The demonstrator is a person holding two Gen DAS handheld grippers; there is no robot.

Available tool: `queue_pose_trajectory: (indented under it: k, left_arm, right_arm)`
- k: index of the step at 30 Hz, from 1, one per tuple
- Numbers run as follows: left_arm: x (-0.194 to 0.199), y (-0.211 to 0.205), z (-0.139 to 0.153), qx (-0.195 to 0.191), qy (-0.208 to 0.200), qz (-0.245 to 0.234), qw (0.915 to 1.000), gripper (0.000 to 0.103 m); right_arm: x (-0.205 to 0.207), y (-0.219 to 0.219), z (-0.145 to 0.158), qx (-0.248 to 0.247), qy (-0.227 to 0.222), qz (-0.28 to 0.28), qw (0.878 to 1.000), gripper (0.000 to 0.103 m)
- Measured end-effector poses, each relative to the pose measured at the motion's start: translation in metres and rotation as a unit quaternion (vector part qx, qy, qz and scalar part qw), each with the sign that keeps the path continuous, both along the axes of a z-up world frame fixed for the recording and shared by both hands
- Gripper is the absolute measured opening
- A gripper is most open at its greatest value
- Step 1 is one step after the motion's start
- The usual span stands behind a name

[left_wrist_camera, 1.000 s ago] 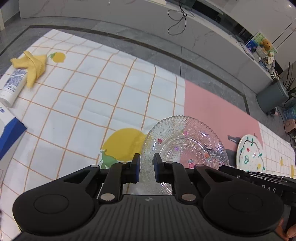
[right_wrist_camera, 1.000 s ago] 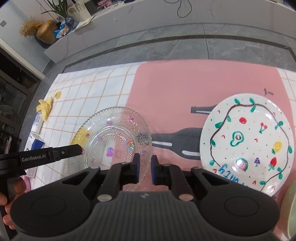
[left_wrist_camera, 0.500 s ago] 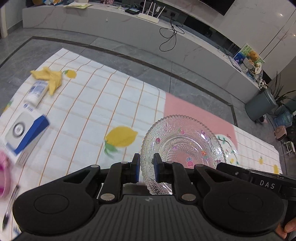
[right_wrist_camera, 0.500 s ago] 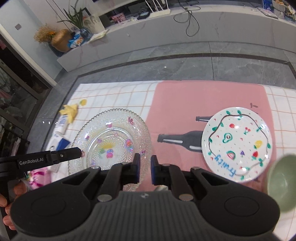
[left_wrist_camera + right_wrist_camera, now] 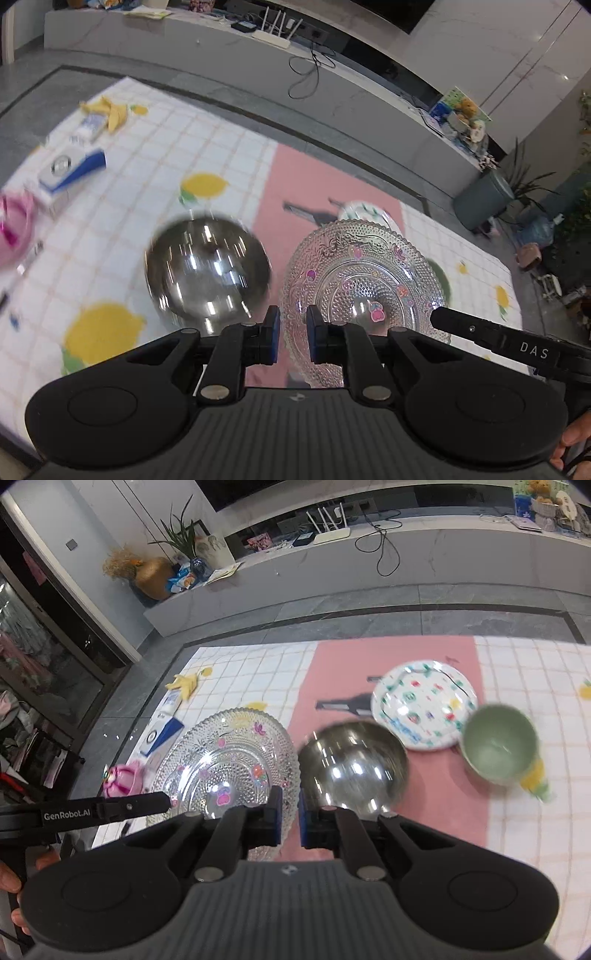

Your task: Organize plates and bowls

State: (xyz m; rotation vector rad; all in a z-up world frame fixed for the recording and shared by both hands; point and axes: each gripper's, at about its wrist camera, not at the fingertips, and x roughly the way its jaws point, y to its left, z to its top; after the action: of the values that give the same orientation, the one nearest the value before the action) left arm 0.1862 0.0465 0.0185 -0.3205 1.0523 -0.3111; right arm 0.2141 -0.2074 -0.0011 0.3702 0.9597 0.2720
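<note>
Glass plate point(image 5: 364, 291) is now up off the mat, lower right in left view. Left gripper point(image 5: 292, 334) & right gripper point(image 5: 290, 818) both pinch its rim. Painted plate point(image 5: 424, 703) looks like the next stop.

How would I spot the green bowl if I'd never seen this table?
Start at the pink strip down the middle of the checked tablecloth. On it lies a white plate painted with fruit; the pale green bowl stands at that plate's right edge. It is plain, unlike the shiny steel bowl left of it.
</note>
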Motion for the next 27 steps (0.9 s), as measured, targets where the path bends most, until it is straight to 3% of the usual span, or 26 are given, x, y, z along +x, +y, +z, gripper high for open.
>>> queue_pose_trajectory:
  k: [6, 13, 20, 27]
  left_arm:
    - [-0.052, -0.013, -0.031, -0.016, 0.005, -0.009, 0.9998, 0.016]
    - [-0.078, -0.022, -0.093, -0.033, 0.04, 0.004, 0.9986, 0.016]
    - [-0.089, -0.043, -0.11, -0.006, 0.033, -0.006, 0.9994, 0.016]
    - [-0.101, -0.05, -0.118, -0.001, 0.024, -0.019, 0.9995, 0.016]
  right_arm:
    - [-0.071, -0.02, -0.024, -0.006, -0.006, -0.008, 1.0, 0.007]
    - [-0.121, -0.034, -0.089, 0.007, 0.029, -0.044, 0.999, 0.007]
    - [-0.137, -0.038, -0.119, 0.007, 0.032, -0.09, 0.995, 0.007]
    - [-0.147, -0.031, -0.127, -0.036, 0.012, -0.114, 0.993, 0.008]
